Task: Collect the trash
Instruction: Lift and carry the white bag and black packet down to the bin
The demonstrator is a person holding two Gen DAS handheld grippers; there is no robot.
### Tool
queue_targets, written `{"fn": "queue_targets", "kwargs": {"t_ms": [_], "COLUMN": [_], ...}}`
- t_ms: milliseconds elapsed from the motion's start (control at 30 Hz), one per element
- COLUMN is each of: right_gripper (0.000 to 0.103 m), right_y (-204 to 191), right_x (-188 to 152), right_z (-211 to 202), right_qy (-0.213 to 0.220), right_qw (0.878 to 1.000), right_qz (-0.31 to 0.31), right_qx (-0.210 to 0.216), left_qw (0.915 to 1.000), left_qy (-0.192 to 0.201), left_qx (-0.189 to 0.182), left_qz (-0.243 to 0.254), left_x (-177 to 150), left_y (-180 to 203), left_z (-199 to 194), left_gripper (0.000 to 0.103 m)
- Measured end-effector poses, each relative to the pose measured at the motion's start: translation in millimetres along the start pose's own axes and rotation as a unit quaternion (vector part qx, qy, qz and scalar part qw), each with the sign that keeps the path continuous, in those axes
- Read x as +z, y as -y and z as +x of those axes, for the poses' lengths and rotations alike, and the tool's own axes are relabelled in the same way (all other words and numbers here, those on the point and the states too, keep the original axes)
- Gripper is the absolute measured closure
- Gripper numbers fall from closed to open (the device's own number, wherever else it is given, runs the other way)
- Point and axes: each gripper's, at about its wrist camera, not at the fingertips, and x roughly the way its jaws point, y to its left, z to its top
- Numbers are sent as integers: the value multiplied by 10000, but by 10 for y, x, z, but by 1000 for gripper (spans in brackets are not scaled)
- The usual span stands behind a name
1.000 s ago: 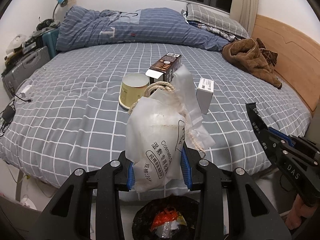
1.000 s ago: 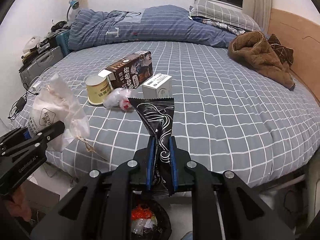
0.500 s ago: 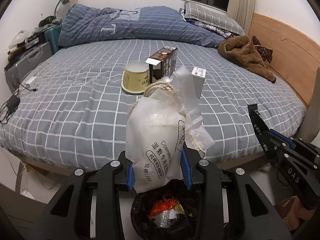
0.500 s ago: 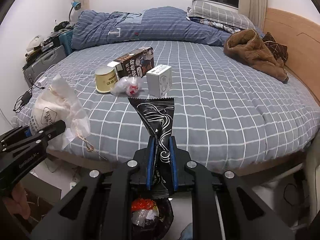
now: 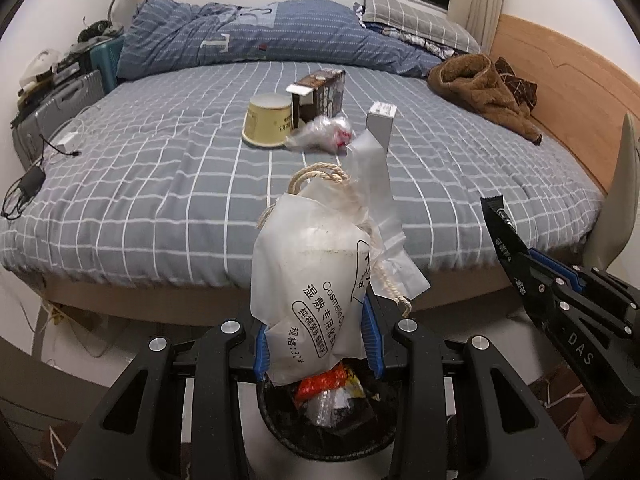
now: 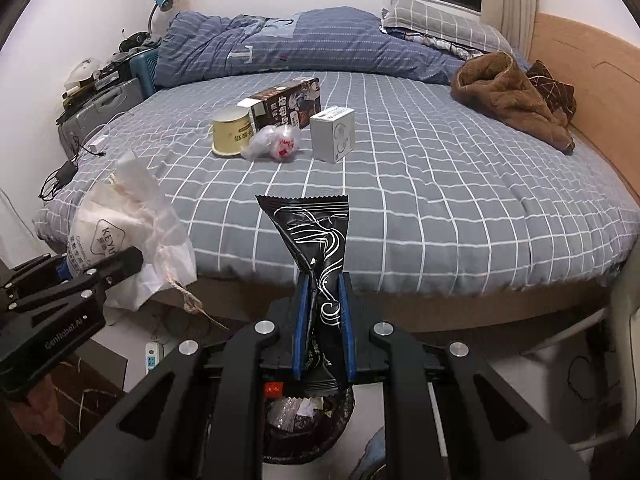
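Observation:
My left gripper point(image 5: 318, 340) is shut on a white drawstring pouch point(image 5: 316, 264) with printed text and a rope cord. It hangs over a black-lined trash bin point(image 5: 332, 420) on the floor that holds wrappers. My right gripper point(image 6: 322, 328) is shut on a black snack wrapper point(image 6: 312, 232) with white swirls, above the same bin point(image 6: 308, 428). On the bed lie a yellow paper cup point(image 5: 267, 126), a brown carton point(image 5: 320, 94), a crumpled clear bag point(image 5: 322, 134) and a white box point(image 5: 380, 124). Each gripper shows in the other's view: the right point(image 5: 516, 264), the left point(image 6: 120, 264).
The bed with its grey checked sheet point(image 5: 160, 184) fills the middle, a rolled blue duvet point(image 5: 260, 40) at its far end. A brown garment point(image 5: 476, 88) lies by the wooden headboard point(image 5: 560, 72). Suitcases and cables point(image 5: 52, 96) sit left. A power strip point(image 6: 151, 356) lies on the floor.
Both grippers have drawn back from the bed, holding their items. The bed edge now sits farther off and the bin shows more fully beneath the jaws.

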Motion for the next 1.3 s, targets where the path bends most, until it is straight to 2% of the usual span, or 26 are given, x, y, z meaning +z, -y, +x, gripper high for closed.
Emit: {"fn": "queue_targets", "kwargs": {"t_ms": [367, 667, 967, 1067, 1167, 1300], "right_gripper": [89, 89, 89, 88, 88, 88], "right_y": [-103, -91, -95, -78, -49, -32], "right_x": [-211, -434, -683, -773, -814, -789], "right_z": [-184, -164, 186, 385, 568, 731], "right_qy": [-178, -397, -693, -787, -986, -1039], "right_qw": [9998, 9992, 9975, 9969, 9951, 9946], "right_qz": [1, 75, 63, 18, 42, 38], "right_qx": [-17, -80, -132, -6, -38, -25], "left_qw": [9997, 9987, 9965, 9955, 9941, 9928], "left_qy": [-224, -481, -805, -937, -1076, -1190], "left_qx": [54, 118, 216, 141, 128, 141], "left_qz": [-69, -134, -83, -97, -72, -28], "left_x": [-214, -493, -710, -770, -806, -808], "left_y": [-34, -113, -127, -125, -100, -46], "left_z": [-172, -121, 271, 430, 592, 803], "left_gripper": [67, 67, 67, 67, 67, 67]}}
